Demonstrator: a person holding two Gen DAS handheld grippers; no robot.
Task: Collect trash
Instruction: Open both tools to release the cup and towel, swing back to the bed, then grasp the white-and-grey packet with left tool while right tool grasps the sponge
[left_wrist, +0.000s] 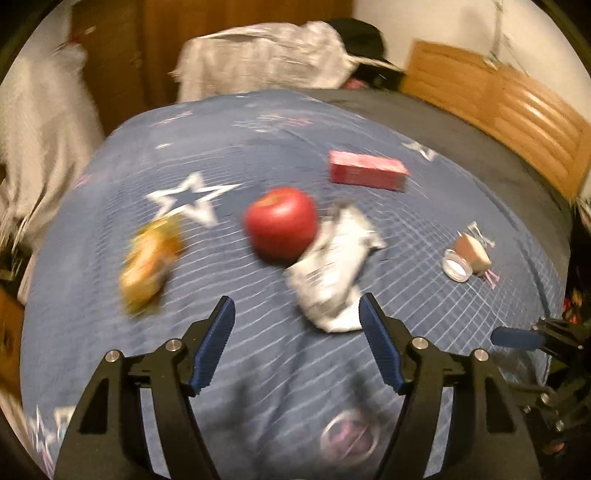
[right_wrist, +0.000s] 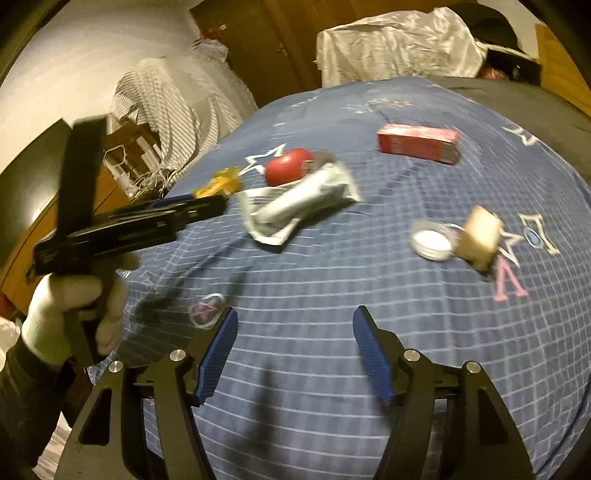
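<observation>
Both grippers are hovering over the bed (left_wrist: 258, 147), the left gripper (left_wrist: 297, 308) and right gripper (right_wrist: 291, 317) each standing wide with nothing between the jaws. Just ahead, a crumpled silver wrapper (left_wrist: 332, 266) is lying against a red apple (left_wrist: 282, 221) (everything motion-blurred), a yellow wrapper (left_wrist: 149, 264) sitting nearby.

**Home bedroom**

Bed (left_wrist: 258, 147) under a blue quilt with star prints; grey blanket (left_wrist: 461, 122) beyond it. Wooden headboard (left_wrist: 498, 99) along 1 side, against a white wall (left_wrist: 443, 22). Brown wooden door (right_wrist: 258, 48) at the far end. Striped cloth (right_wrist: 173, 107) draped beside the bed, white cloth (right_wrist: 399, 44) heaped at its far edge. Warm, dim indoor light.
</observation>
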